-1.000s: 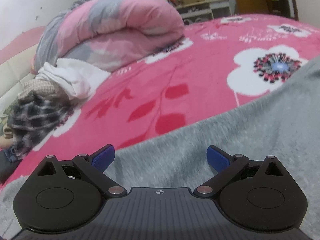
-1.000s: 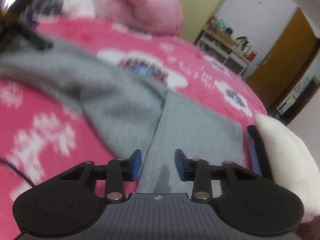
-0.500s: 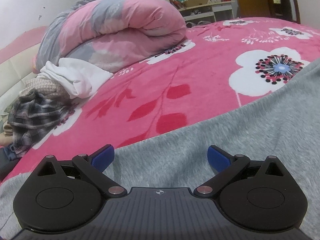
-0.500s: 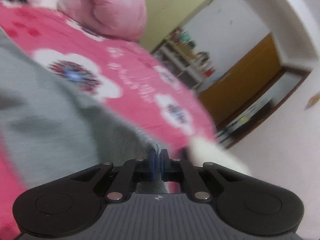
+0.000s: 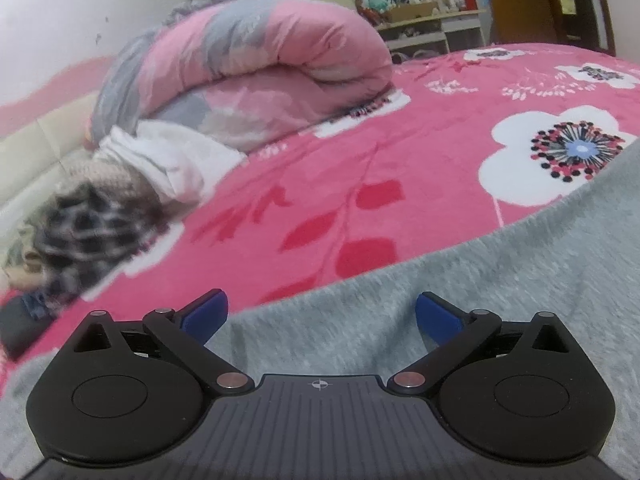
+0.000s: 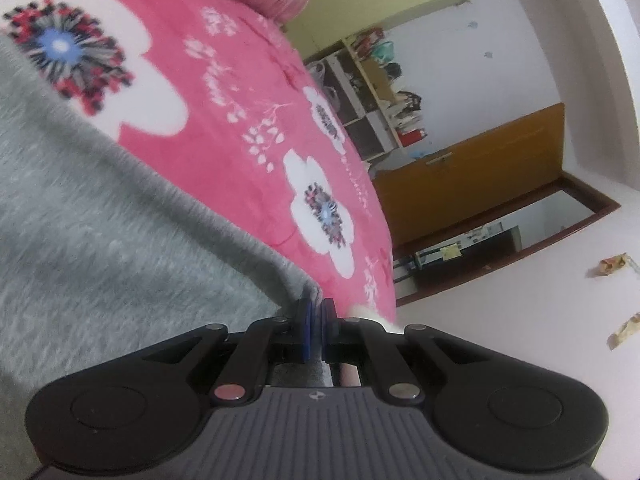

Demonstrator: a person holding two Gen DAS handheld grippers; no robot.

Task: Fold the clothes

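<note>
Across the lower half of the left wrist view: grey garment point(image 5: 500, 280), fleecy knit, spread over the pink floral bedspread point(image 5: 400, 140); its upper edge runs diagonally from lower left to the right margin. Same garment point(image 6: 100, 240) fills the left and lower left of the right wrist view, one corner drawn to a point at lower centre.

Left gripper point(image 5: 322, 312): bottom centre of its view, jaws spread wide, blue fingertips point(image 5: 206, 312) well apart with grey fabric lying between and beneath them; nothing clamped. Whether the tips touch the cloth cannot be told.

Right gripper point(image 6: 315, 326): bottom centre of its view, blue pads pressed nearly together, pinching the grey garment's corner edge between them. A small pale object shows just right of the pads, too hidden to identify.

Bedspread: pink, printed with white flowers having dark speckled centres, plus red leaf shapes at centre frame in the left wrist view.

Rolled quilt point(image 5: 248, 68): pink and grey, upper centre-left of the left wrist view, resting on the bedspread.

Clothes pile point(image 5: 120, 196): left edge of the left wrist view, just below the quilt; white item uppermost, a beige knit and a dark plaid piece lower, blurred.

Shelf unit point(image 6: 376, 92): upper centre of the right wrist view, cluttered with small items, against a white wall.

Wooden door point(image 6: 472, 168): orange-brown, right of centre in the right wrist view, beyond the bed's edge.
</note>
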